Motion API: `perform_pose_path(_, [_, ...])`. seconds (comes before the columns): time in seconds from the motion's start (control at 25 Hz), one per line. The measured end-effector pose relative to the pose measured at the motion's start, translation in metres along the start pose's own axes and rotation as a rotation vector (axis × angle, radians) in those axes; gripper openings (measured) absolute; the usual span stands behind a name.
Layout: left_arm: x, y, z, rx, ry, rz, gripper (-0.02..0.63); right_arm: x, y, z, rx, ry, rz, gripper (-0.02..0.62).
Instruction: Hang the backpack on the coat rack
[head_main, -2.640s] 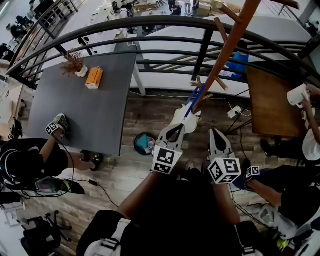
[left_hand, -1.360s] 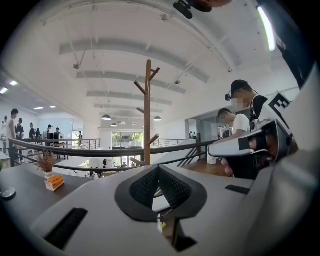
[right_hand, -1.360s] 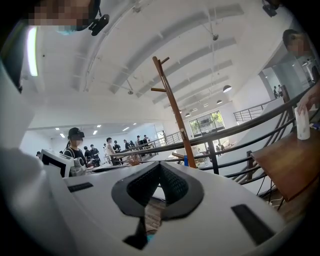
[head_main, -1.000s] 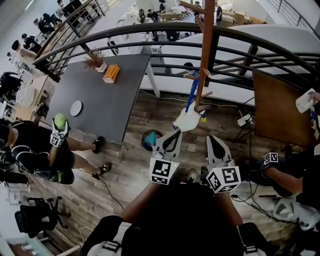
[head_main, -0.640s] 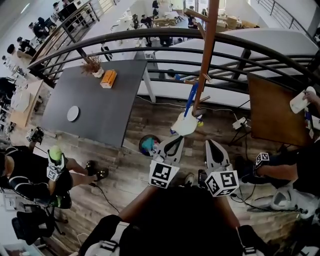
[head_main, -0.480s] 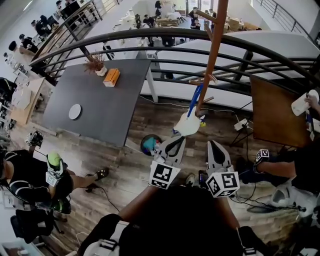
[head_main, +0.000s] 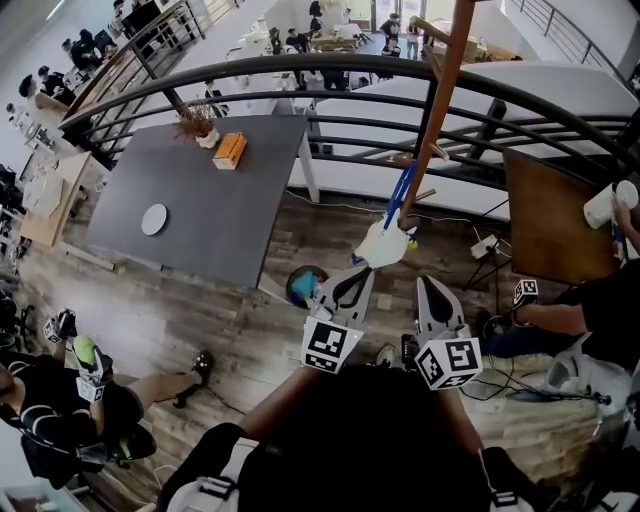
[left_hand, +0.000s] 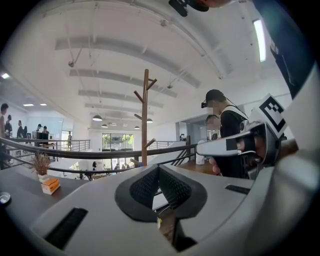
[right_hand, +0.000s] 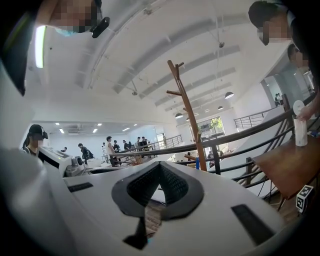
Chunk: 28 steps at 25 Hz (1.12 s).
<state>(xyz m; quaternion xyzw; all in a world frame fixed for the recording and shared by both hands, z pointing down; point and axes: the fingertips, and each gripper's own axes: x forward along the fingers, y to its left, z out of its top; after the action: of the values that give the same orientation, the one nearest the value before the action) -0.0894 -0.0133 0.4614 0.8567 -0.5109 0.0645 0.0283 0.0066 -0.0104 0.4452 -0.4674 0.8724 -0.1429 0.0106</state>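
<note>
The wooden coat rack (head_main: 443, 100) stands on the wood floor ahead of me, just before the curved railing. At its foot is a white bag (head_main: 381, 246) with a blue strap (head_main: 401, 192) running up to a low peg; I cannot tell if it hangs or rests on the floor. My left gripper (head_main: 352, 283) and right gripper (head_main: 431, 291) are held side by side short of the bag, both shut and holding nothing. The rack (left_hand: 145, 120) is straight ahead in the left gripper view. The right gripper view has the rack (right_hand: 187, 117) slightly to the right.
A dark grey table (head_main: 200, 215) at the left holds an orange box (head_main: 230, 150), a white disc (head_main: 154, 219) and a dried plant (head_main: 200, 122). A colourful round thing (head_main: 300, 288) lies near its corner. A brown table (head_main: 558, 215), seated people and floor cables flank me.
The rack and bag have shifted slightly right in view as my head turned. The person at the lower left has moved down and away. Both grippers stay shut and side by side.
</note>
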Motion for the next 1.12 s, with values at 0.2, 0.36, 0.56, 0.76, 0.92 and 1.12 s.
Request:
perform_pose_path(0.2, [-0.009, 0.004, 0.003, -0.002, -0.015, 0.019, 0.008, 0.001, 0.004, 0.002, -0.016, 0.002, 0.004, 0.012])
perform_pose_path(0.36, [-0.012, 0.004, 0.001, -0.007, -0.013, 0.025, 0.008, 0.000, 0.005, -0.002, -0.018, 0.006, 0.003, 0.012])
perform_pose_path(0.56, [-0.014, 0.006, -0.001, -0.024, -0.011, 0.033, 0.008, 0.001, 0.008, -0.004, -0.018, 0.012, 0.007, 0.012])
perform_pose_path(0.76, [-0.014, 0.003, -0.005, -0.033, 0.002, 0.025, 0.008, -0.001, 0.007, -0.006, -0.014, 0.019, 0.005, 0.012])
perform_pose_path(0.92, [-0.014, 0.002, -0.007, -0.036, 0.005, 0.021, 0.008, -0.003, 0.007, -0.008, -0.015, 0.024, 0.002, 0.012])
perform_pose_path(1.12, [-0.012, 0.000, -0.007, -0.036, 0.007, 0.016, 0.008, -0.003, 0.006, -0.008, -0.014, 0.023, 0.001, 0.012])
